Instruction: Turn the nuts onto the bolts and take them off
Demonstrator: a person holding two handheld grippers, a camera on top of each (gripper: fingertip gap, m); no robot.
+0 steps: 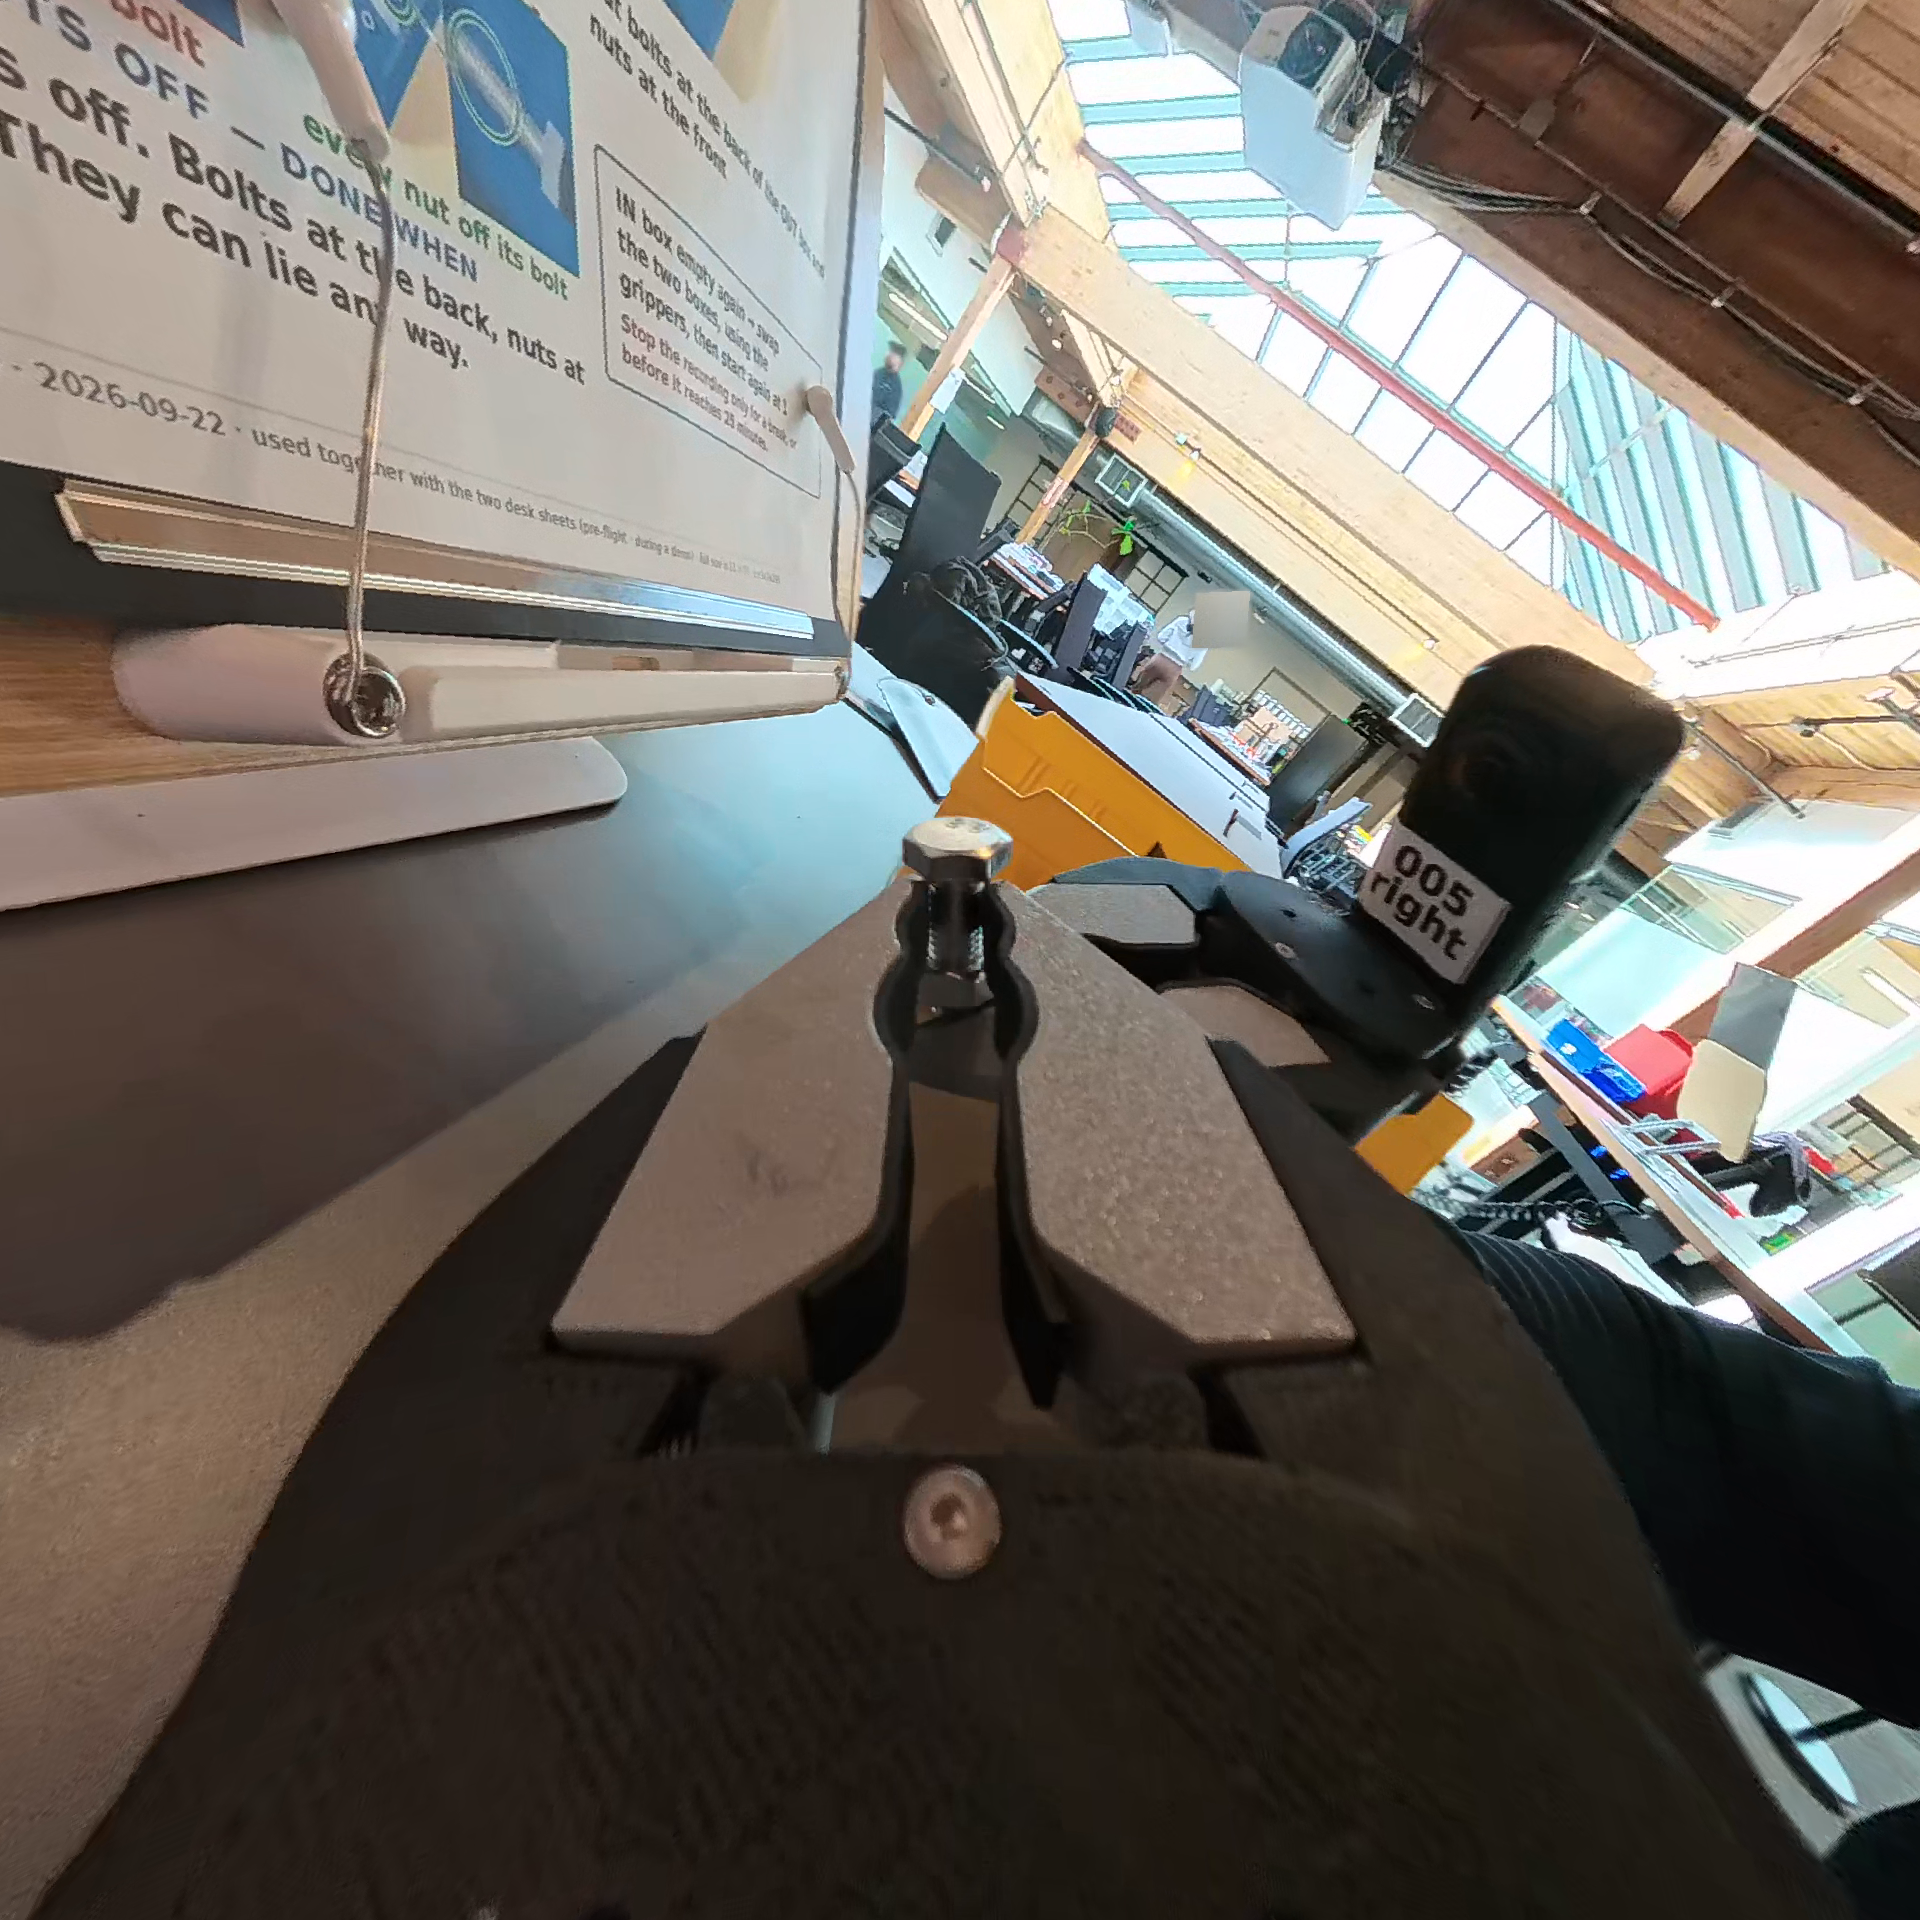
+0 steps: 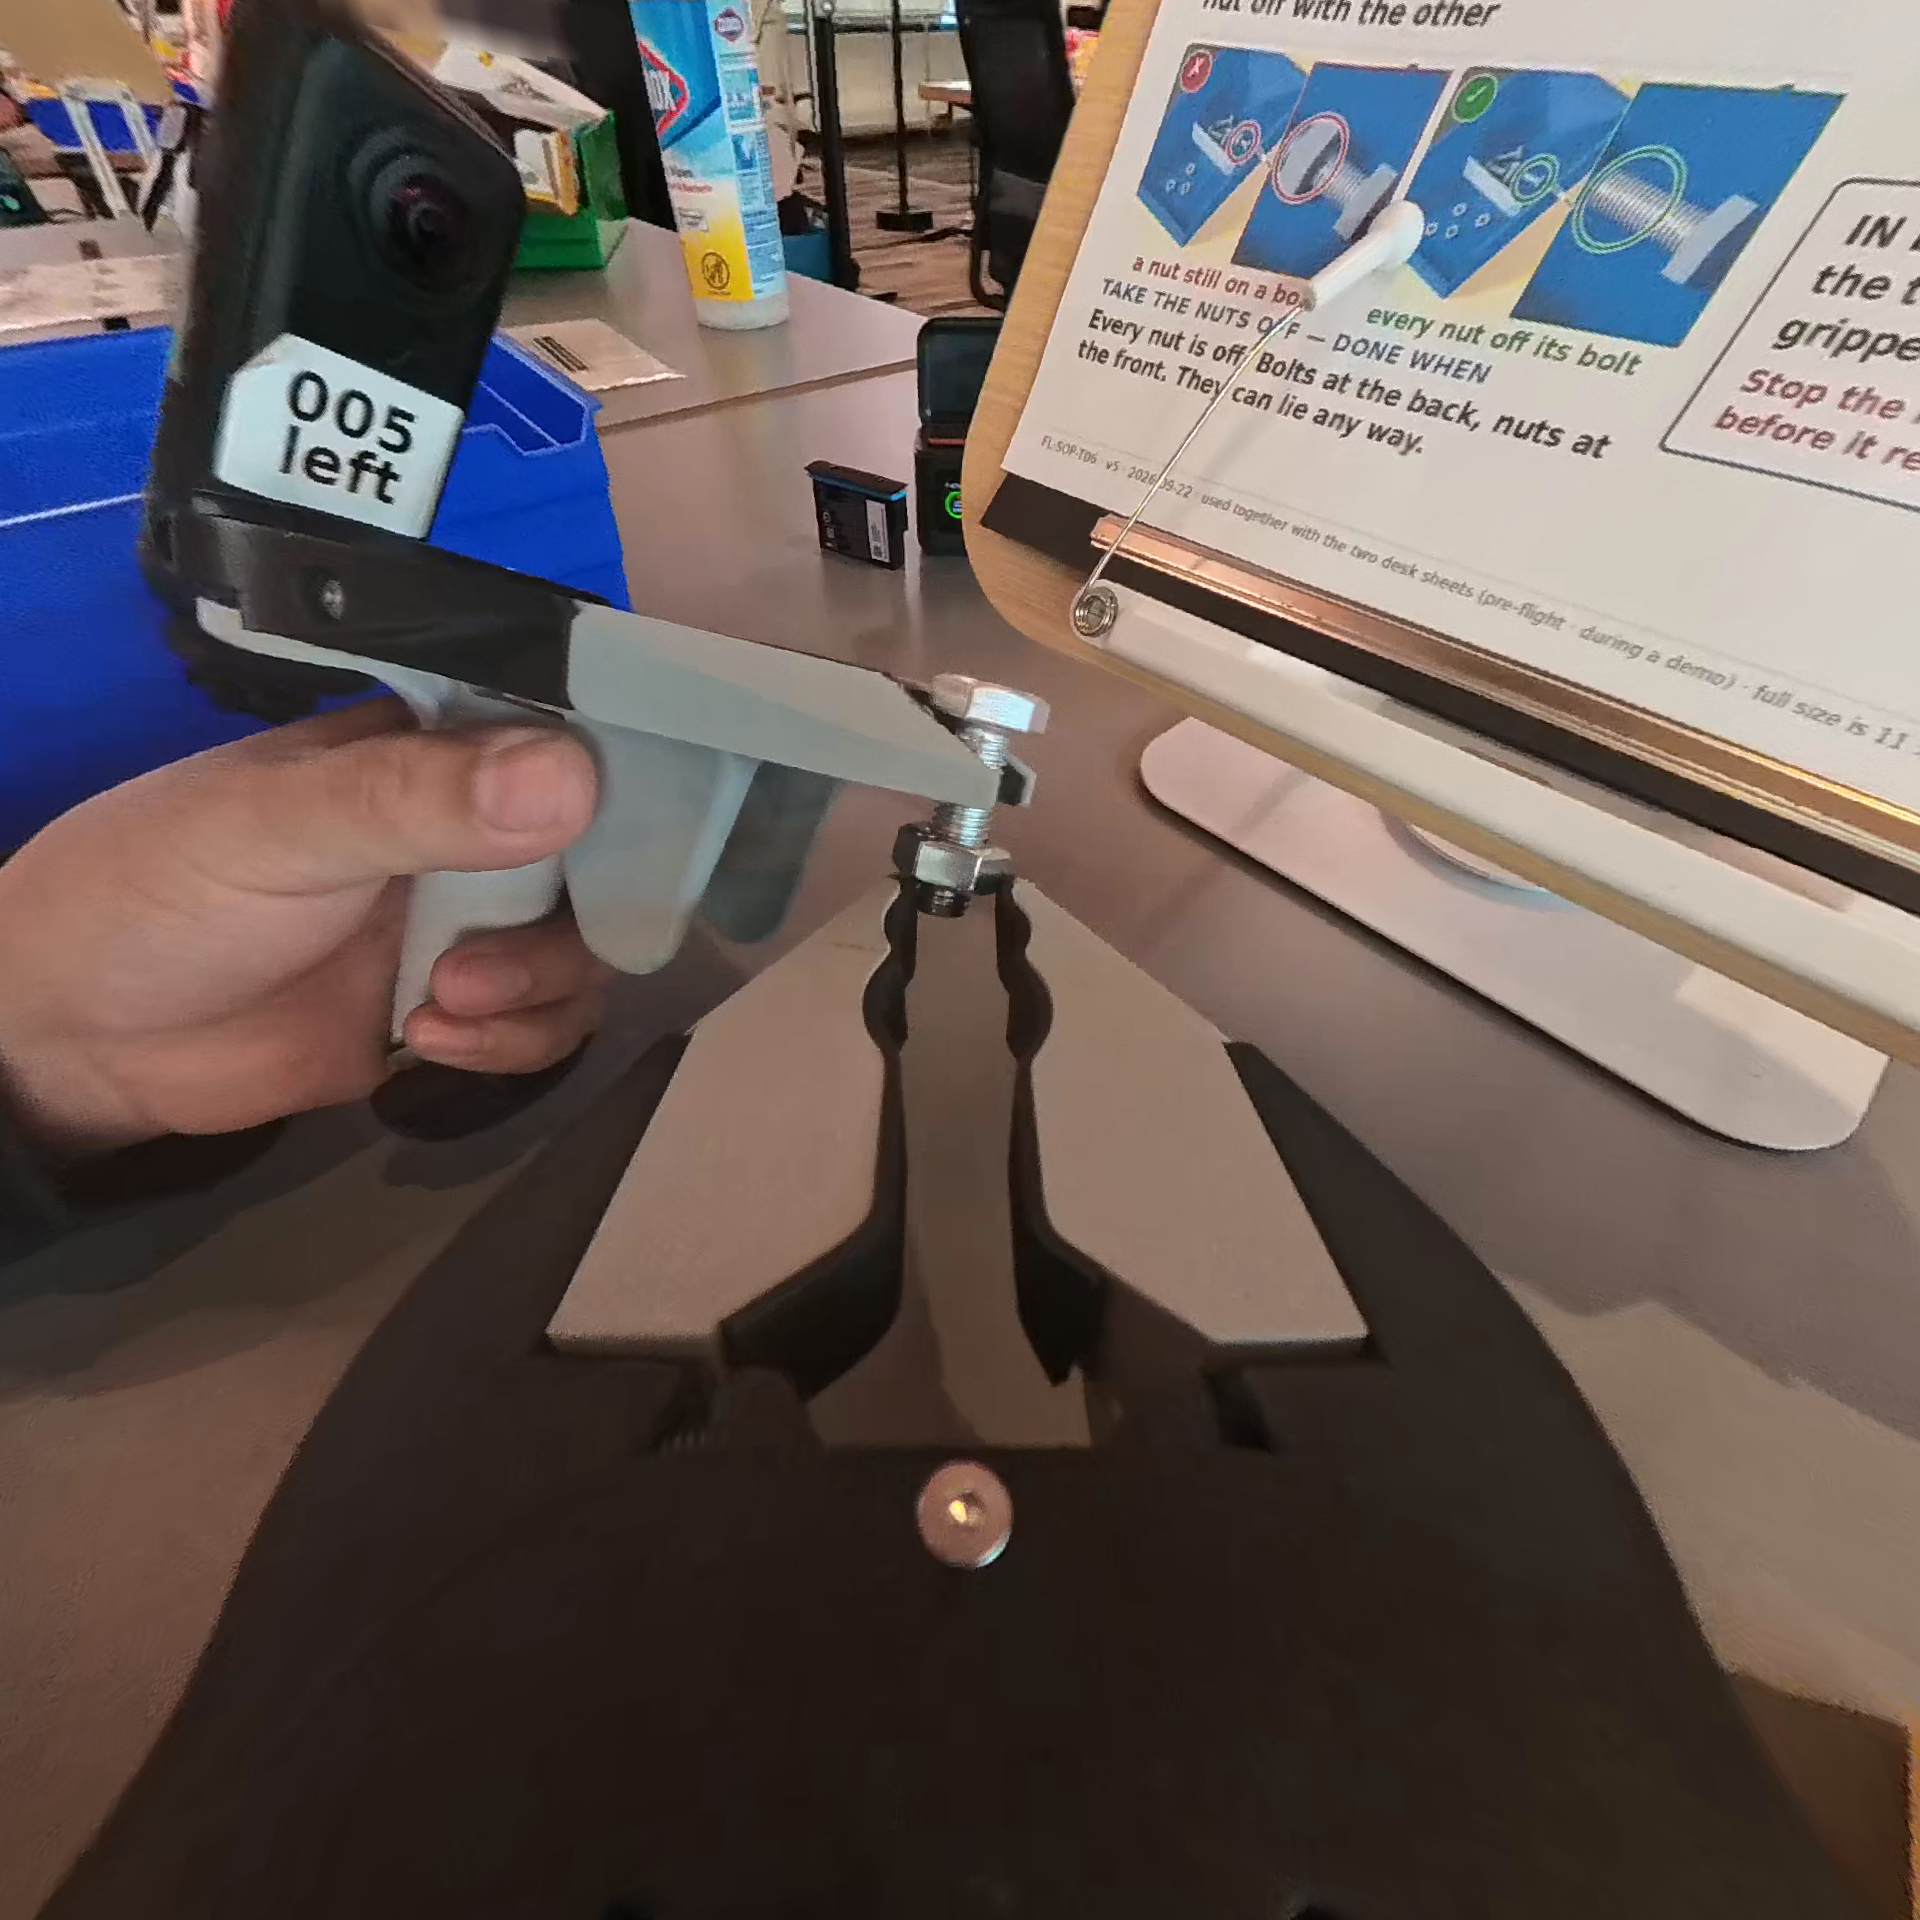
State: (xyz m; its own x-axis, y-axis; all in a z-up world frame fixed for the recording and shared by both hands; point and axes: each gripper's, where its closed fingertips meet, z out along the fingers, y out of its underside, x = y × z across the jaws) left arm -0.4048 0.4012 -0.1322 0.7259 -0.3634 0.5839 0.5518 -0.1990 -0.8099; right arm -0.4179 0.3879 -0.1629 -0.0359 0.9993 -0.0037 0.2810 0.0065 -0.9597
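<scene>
While the left gripper (image 2: 992, 774) grips the shank of the bolt (image 2: 987, 753) with its jaws pressed together on the thread just under the hex head, the right gripper (image 2: 951, 894) has its jaws clamped on the nut (image 2: 951, 862), which sits on the lower end of the same bolt. Bolt and nut are held in the air above the grey counter (image 2: 727, 499), just beside the foot of the instruction board (image 2: 1455, 436). A bare hand (image 2: 260, 914) holds the left gripper's handle. Behind the bolt, farther from the board, stand a blue bin (image 2: 94, 582) and a small black case (image 2: 857, 514).
</scene>
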